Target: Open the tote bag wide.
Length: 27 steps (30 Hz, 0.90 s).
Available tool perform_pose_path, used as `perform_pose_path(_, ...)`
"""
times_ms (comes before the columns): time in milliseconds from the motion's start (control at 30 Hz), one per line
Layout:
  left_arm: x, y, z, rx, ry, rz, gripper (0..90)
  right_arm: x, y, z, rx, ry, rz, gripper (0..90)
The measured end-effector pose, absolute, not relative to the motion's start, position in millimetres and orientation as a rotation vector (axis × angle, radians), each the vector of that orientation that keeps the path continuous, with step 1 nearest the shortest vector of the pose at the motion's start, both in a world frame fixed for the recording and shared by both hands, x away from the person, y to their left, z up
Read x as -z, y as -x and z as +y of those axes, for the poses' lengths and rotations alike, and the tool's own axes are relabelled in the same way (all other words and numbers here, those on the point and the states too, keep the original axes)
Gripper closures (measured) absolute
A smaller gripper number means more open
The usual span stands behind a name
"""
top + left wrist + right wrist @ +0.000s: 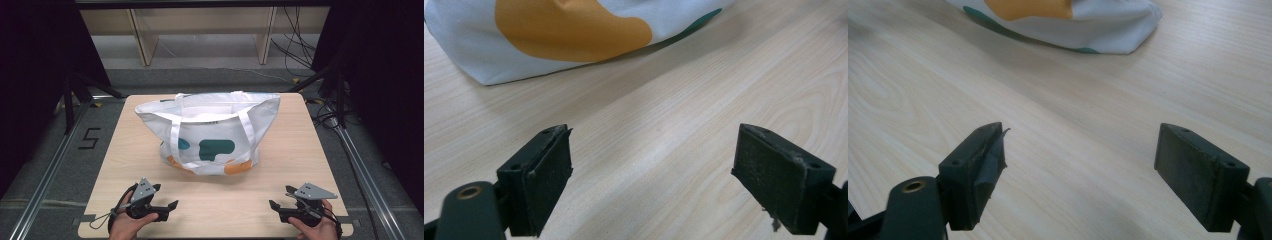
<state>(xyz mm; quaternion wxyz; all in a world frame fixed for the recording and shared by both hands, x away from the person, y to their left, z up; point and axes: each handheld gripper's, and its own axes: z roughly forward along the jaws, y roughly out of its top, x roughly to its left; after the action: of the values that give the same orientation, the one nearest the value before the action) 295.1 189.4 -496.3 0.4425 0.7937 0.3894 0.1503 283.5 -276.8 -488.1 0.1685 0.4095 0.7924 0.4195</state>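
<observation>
A white tote bag (212, 132) with teal and orange patches and two white handles stands upright in the middle of the wooden table (300, 150), its mouth open. My left gripper (165, 197) rests near the front left edge, held by a hand, jaws open and empty. At the front right a hand holds my right gripper (280, 197), open too, with nothing between its jaws. In the left gripper view the bag's orange patch (569, 30) lies ahead of my left gripper (651, 175). The right gripper view has the bag's lower corner (1108, 30) beyond my right gripper (1080, 172).
Bare wood lies between the bag and both grippers. Metal rails (45, 180) run along the floor on each side of the table. A wooden shelf frame (200, 30) and loose cables (300, 45) stand behind the table's far edge.
</observation>
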Motion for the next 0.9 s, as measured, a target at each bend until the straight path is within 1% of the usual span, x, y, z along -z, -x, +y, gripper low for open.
perform_pose_path(200,496.6,-294.8,189.0,-0.362,-1.962,0.983,14.8,488.0,-283.3,-276.6,-1.190,-1.169,2.247,21.2)
perform_pose_path(300,496.6,-295.5,189.5,-0.369,-1.972,0.967,14.9,488.6,-283.6,-276.3,-1.191,-1.164,2.243,20.4)
perform_pose_path(400,495.7,-295.6,190.9,-0.371,-1.997,0.987,14.9,488.6,-283.0,-275.7,-1.178,-1.164,2.240,18.8)
perform_pose_path(567,496.0,-295.9,190.3,-0.373,-1.994,0.959,15.2,488.7,-283.5,-274.0,-1.178,-1.125,2.243,18.9)
perform_pose_path(667,495.6,-295.8,189.9,-0.368,-1.990,0.957,15.2,487.4,-283.0,-274.2,-1.167,-1.144,2.245,20.4)
perform_pose_path(700,495.8,-294.9,188.9,-0.353,-1.970,0.982,15.3,487.6,-284.2,-274.7,-1.178,-1.134,2.239,21.1)
perform_pose_path(733,495.2,-295.7,189.6,-0.358,-1.971,0.970,15.3,487.0,-282.2,-272.8,-1.191,-1.182,2.228,21.4)
perform_pose_path(900,491.4,-298.3,192.0,-0.363,-1.964,0.970,15.5,481.2,-289.5,-276.1,-1.185,-1.141,2.222,24.1)
